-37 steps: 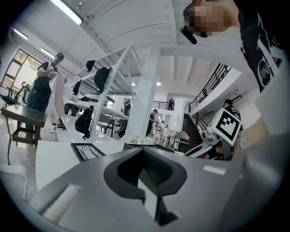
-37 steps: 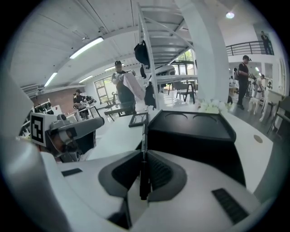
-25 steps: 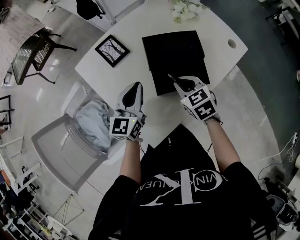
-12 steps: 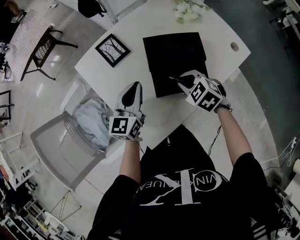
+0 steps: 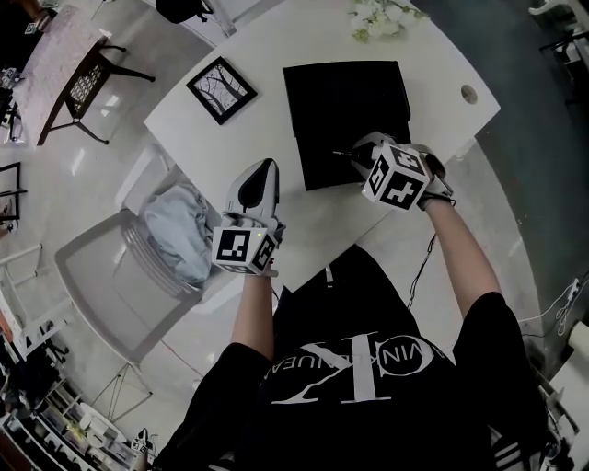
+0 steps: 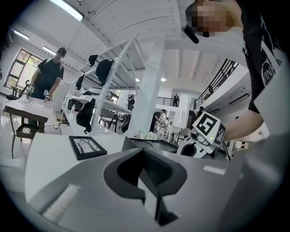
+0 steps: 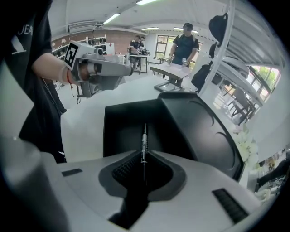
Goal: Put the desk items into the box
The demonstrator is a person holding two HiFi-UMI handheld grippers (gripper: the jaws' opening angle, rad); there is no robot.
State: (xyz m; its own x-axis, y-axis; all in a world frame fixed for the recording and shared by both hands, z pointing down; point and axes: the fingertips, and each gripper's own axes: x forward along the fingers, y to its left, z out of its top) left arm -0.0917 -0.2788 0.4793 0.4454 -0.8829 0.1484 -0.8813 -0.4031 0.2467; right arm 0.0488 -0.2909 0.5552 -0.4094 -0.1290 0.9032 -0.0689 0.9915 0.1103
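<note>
An open black box (image 5: 345, 115) lies on the white table (image 5: 276, 55), with its lid (image 7: 199, 131) propped up behind the black tray (image 7: 122, 131). My right gripper (image 5: 362, 156) hovers over the box's near edge, shut on a thin black pen (image 5: 341, 154) that points over the tray. Seen from the right gripper view, the pen (image 7: 144, 142) stands pinched between the jaws. My left gripper (image 5: 264, 173) sits left of the box above bare table, shut with nothing in it. A black picture frame (image 5: 221, 89) lies at the table's far left and also shows in the left gripper view (image 6: 87, 146).
White flowers (image 5: 382, 17) sit at the table's far edge behind the box. A cable hole (image 5: 470, 94) marks the right corner. A grey chair (image 5: 110, 276) with a pale cloth (image 5: 179, 241) stands left of the table. People stand further off in the room.
My right gripper has shifted a little right and away with the pen and has rolled, so its marker cube faces the camera more. My left gripper has stayed put.
</note>
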